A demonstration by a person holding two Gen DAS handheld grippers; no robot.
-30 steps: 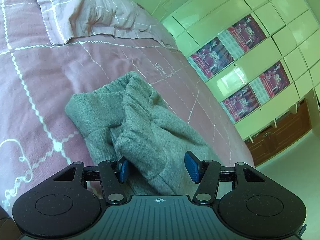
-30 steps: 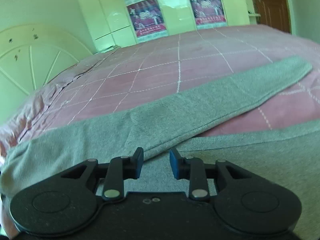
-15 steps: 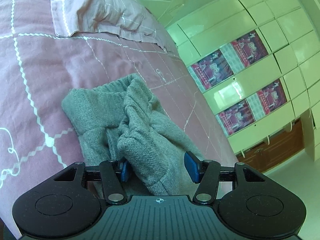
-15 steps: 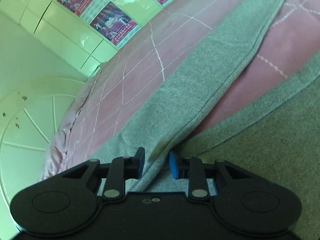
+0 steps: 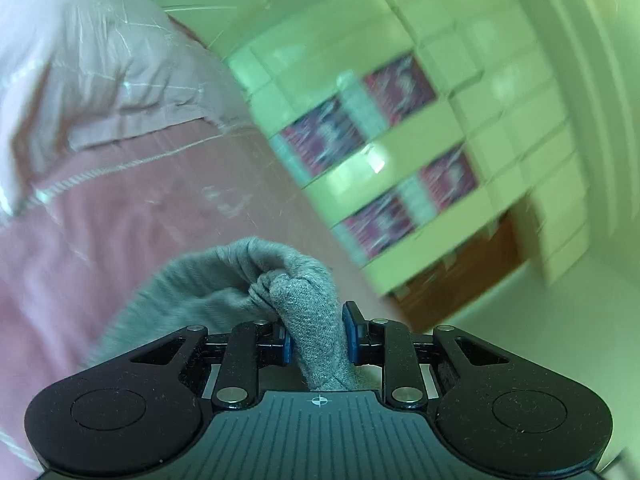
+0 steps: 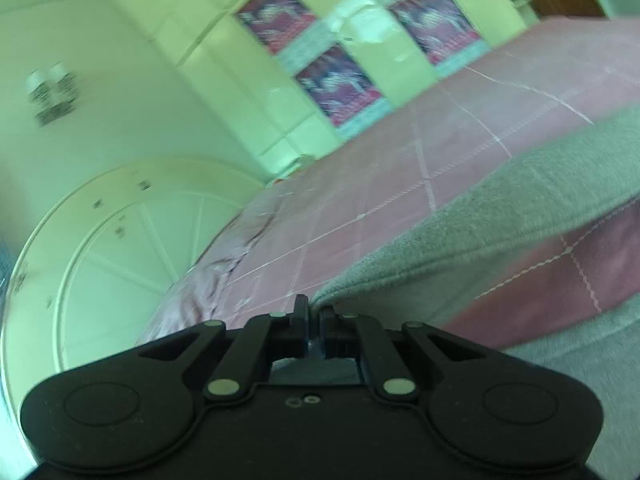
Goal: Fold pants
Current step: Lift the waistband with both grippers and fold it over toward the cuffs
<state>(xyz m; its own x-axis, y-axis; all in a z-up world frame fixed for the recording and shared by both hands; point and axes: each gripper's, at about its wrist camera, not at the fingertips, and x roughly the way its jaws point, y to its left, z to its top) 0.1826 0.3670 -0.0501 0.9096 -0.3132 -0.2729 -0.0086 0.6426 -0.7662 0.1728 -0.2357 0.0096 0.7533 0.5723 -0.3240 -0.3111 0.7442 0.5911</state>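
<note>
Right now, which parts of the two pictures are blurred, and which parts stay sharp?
Left wrist view: the wardrobe doors and pillow smear with motion blur; the left gripper and the pants it clamps are sharp. Right wrist view: the bedspread and the headboard are softly blurred; the right gripper is crisp.

Between the blue pads (image 5: 285,343) of our left gripper (image 5: 316,336), matt black plastic with bright metal pins, sits a bunch of the grey pants (image 5: 308,312), a fuzzy, coarse knit. Ahead lies the pink cloth bedspread (image 5: 132,216), stitched in white, and a creased pillow (image 5: 100,68). Beyond our right gripper (image 6: 314,318), the wardrobe doors (image 6: 372,24) look glossy and the headboard (image 6: 120,240) smooth and painted.
</note>
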